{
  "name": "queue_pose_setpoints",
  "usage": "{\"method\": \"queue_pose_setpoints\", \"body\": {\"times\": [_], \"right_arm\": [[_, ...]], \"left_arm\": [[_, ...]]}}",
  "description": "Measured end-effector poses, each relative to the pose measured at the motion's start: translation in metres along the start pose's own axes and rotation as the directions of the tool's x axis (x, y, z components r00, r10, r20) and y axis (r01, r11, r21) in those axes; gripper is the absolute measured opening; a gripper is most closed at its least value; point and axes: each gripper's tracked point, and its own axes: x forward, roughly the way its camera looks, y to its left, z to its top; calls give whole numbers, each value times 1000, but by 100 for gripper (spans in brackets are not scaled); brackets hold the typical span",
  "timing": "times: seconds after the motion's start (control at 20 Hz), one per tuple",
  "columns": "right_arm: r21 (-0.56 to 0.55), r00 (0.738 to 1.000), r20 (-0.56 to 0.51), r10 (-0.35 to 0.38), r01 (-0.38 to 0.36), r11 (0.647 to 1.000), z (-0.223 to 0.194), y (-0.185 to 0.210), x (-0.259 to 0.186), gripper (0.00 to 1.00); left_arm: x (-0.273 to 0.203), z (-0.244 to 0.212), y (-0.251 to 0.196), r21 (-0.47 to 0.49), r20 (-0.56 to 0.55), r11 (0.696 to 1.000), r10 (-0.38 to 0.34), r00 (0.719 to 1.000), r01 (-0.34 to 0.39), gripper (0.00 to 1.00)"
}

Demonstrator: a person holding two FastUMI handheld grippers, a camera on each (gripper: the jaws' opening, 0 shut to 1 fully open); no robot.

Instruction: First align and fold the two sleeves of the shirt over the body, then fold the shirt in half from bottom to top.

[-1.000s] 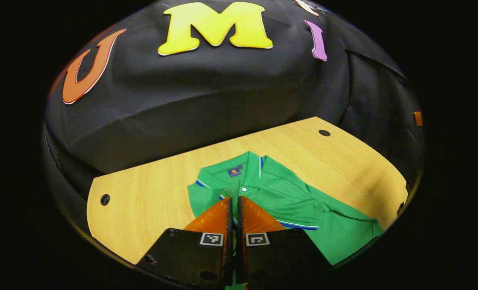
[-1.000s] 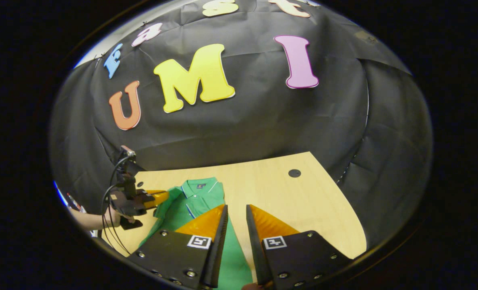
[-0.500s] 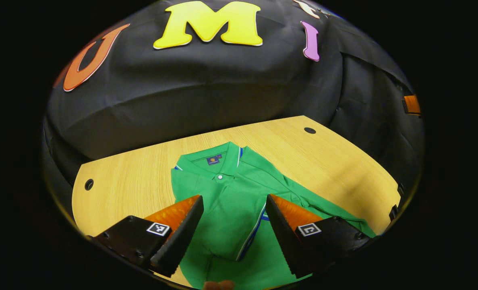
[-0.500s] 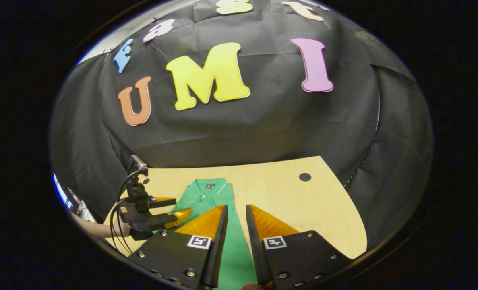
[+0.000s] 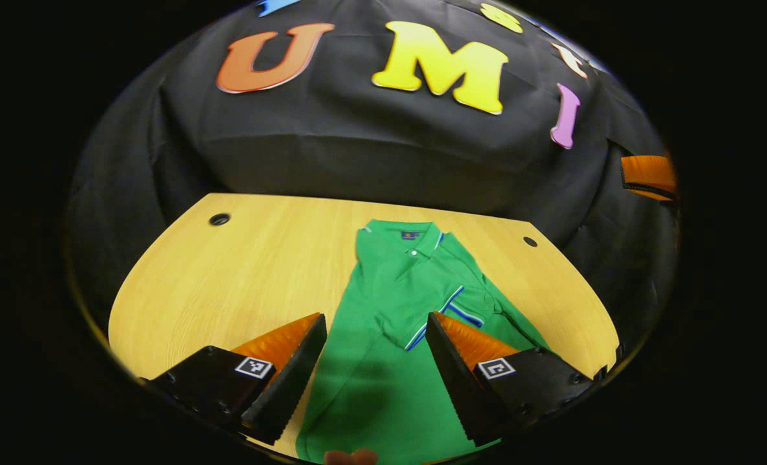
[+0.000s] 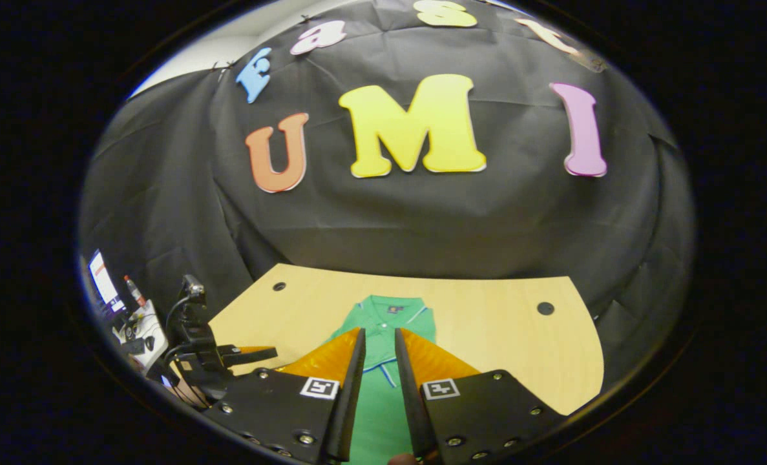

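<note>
Now the left tongs (image 5: 375, 336) hang above the shirt's (image 5: 389, 361) lower body, fingers spread wide and holding nothing; in the right gripper view they show at the surface's (image 6: 486, 336) left edge, a hand beneath them; the right tongs (image 6: 379, 345) point along the shirt toward its collar, a narrow gap between the fingers, empty. The shirt lies collar toward the far edge, one sleeve folded over the body. A second ago the left tongs were pinched on the sleeve near the collar; since then they have let go and drawn back.
</note>
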Motion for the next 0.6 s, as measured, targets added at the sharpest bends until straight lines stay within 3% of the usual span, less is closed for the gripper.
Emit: {"method": "queue_pose_setpoints", "body": {"times": [0.25,0.6], "right_arm": [[-92,999,-2,45,-45,995,-11,38,2,33],[-127,1000,-15,11,-13,992,-28,44,-10,33]], "left_arm": [[-34,-27,33,-74,3,994,78,997,-77,100],[-58,-38,33,-89,-2,994,62,998,-62,100]]}}
